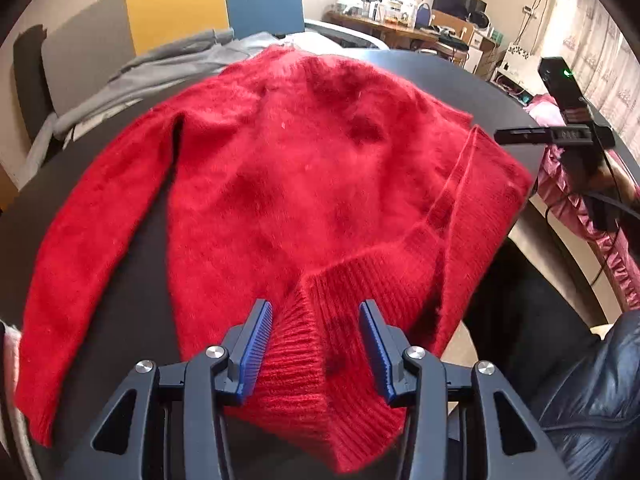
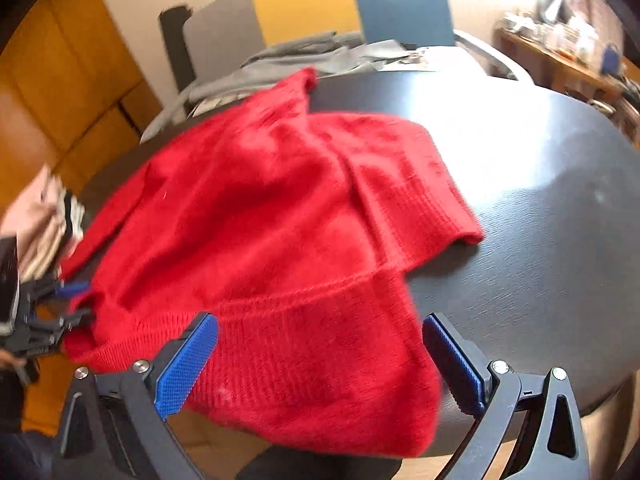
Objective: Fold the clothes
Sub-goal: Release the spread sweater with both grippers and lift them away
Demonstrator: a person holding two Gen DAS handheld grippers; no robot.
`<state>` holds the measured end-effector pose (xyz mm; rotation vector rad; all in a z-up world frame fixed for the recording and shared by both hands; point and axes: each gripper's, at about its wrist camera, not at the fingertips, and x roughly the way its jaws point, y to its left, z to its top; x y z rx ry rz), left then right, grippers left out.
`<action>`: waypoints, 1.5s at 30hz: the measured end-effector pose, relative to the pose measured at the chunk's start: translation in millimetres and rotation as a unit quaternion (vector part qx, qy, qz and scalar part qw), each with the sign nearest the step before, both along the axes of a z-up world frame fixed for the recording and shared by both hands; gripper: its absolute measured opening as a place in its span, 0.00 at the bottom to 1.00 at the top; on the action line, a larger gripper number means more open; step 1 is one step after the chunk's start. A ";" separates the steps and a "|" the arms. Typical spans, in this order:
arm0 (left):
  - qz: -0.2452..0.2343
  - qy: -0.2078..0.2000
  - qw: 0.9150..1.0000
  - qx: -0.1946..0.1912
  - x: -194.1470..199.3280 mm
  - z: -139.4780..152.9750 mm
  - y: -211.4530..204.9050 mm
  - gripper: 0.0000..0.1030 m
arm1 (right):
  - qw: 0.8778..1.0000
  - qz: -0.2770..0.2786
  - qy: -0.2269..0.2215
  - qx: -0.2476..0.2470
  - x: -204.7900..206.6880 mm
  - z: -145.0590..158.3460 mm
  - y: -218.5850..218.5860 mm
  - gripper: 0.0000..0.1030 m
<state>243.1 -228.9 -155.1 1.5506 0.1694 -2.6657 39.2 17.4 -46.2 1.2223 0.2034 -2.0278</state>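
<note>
A fuzzy red sweater [image 1: 288, 168] lies spread on the dark round table [image 1: 440, 68]. Its ribbed hem [image 1: 304, 380] hangs over the near edge. One sleeve [image 1: 64, 272] stretches out to the left; the other sleeve [image 2: 432, 200] is folded across the body. My left gripper [image 1: 316, 344] is open, with a peak of the hem between its blue pads [image 1: 252, 356] but not pinched. My right gripper [image 2: 320, 360] stands wide open over the other hem corner [image 2: 320, 392], its pads [image 2: 184, 368] clear of the knit. The left gripper [image 2: 78, 302] shows small at the left edge of the right wrist view.
Grey clothing [image 1: 168, 68] lies heaped at the table's far side, before a chair [image 1: 180, 8] with grey, yellow and blue panels. A folded pile [image 2: 44, 224] sits at the left. Pink cloth [image 1: 580, 200] and a person's dark jacket [image 1: 592, 392] are on the right. The table's right half [image 2: 540, 200] is bare.
</note>
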 end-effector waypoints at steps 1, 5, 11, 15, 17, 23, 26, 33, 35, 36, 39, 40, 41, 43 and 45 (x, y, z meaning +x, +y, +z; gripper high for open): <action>0.002 -0.010 1.000 -0.005 -2.8 -5.4 -1.3 0.45 | 1.000 0.000 -0.004 0.004 -5.3 -2.5 0.7 1.00; 0.007 -0.020 1.000 0.009 1.6 -17.2 -4.2 0.45 | 0.999 0.010 -0.030 0.039 -24.7 -19.7 -10.5 0.42; 0.080 0.004 0.993 0.084 19.2 -10.4 -28.8 0.26 | 0.998 0.033 -0.009 0.059 -16.8 -6.3 -16.6 0.21; 0.100 0.043 0.984 0.139 46.8 -0.9 -37.1 0.22 | 0.997 0.054 0.021 0.056 12.9 13.1 -7.7 0.18; 0.104 0.058 0.980 0.162 61.6 3.0 -38.4 0.21 | 0.996 0.064 0.029 0.051 28.2 21.4 -0.9 0.18; 0.075 0.042 0.974 0.209 101.5 -4.3 -20.7 0.20 | 0.989 0.112 -0.009 0.101 62.1 7.4 29.1 0.18; 0.060 0.023 0.969 0.239 115.5 -10.6 -18.0 0.23 | 0.979 0.124 -0.080 0.142 68.9 -15.5 51.1 0.23; 0.091 0.114 0.954 0.262 86.8 21.8 -50.8 0.29 | 0.991 0.050 -0.105 0.064 43.5 7.9 67.3 0.73; 0.103 0.127 0.957 0.238 57.0 25.7 -54.0 0.29 | 0.996 0.048 -0.076 0.028 35.3 19.2 43.7 0.75; 0.111 0.131 0.960 0.220 40.9 26.4 -54.5 0.29 | 0.997 0.047 -0.064 0.011 31.1 23.2 30.7 0.76; 0.128 0.108 0.967 0.192 1.4 13.6 -54.3 0.29 | 0.997 0.057 -0.046 -0.021 20.5 22.3 -15.5 0.90; 0.132 0.097 0.969 0.183 -10.8 8.0 -54.1 0.29 | 0.997 0.064 -0.047 -0.023 19.0 18.3 -31.7 0.90; 0.140 0.080 0.971 0.178 -13.7 -1.3 -52.9 0.29 | 0.996 0.072 -0.057 -0.022 19.0 11.2 -46.4 0.90; 0.154 0.049 0.972 0.170 -18.9 -19.2 -50.8 0.28 | 0.994 0.083 -0.073 -0.013 18.7 -6.6 -68.8 0.90; 0.176 0.060 0.963 0.196 -6.2 -23.7 -52.8 0.28 | 0.995 0.078 -0.063 0.018 17.3 -24.7 -80.6 0.90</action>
